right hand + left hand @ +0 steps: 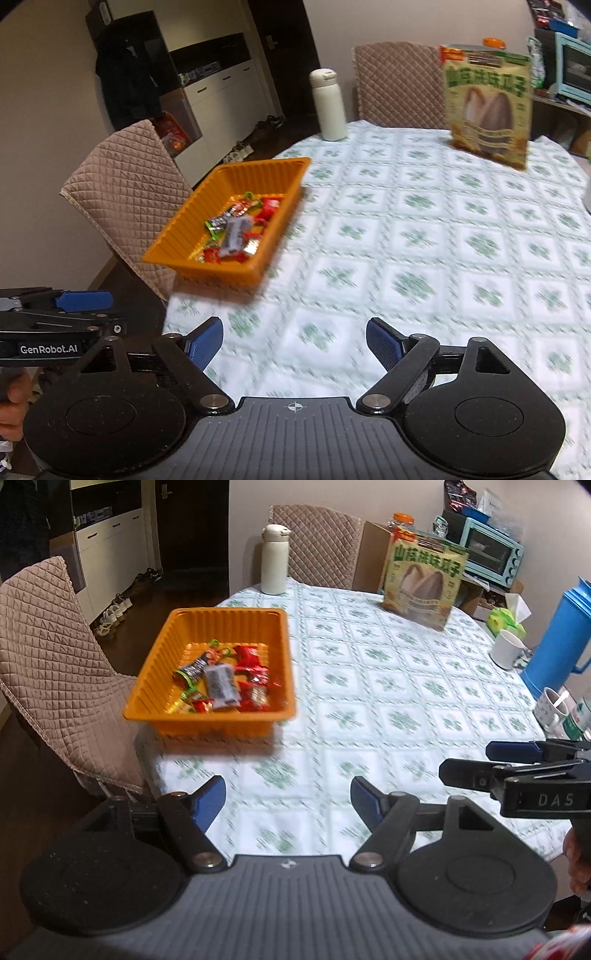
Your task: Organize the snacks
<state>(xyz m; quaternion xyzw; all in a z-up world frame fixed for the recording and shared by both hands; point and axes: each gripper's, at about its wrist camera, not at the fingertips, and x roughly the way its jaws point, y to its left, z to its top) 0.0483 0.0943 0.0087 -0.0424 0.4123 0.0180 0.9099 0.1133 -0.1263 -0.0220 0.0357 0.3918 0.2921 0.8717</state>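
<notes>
Orange ribbed plastic tray of wrapped snacks sits ahead-left of both empty, spread tongs – left tongs, right tongs – sorting looks finished, next likely just withdrawing.

orange tray: ribbed plastic, rectangular, upright, near the table's left edge | snacks: small wrapped pieces, red, green, black and grey, heaped loosely in the tray's near half | far half of the tray bare

Open empty right tool over tablecloth, orange basket of snacks
</notes>
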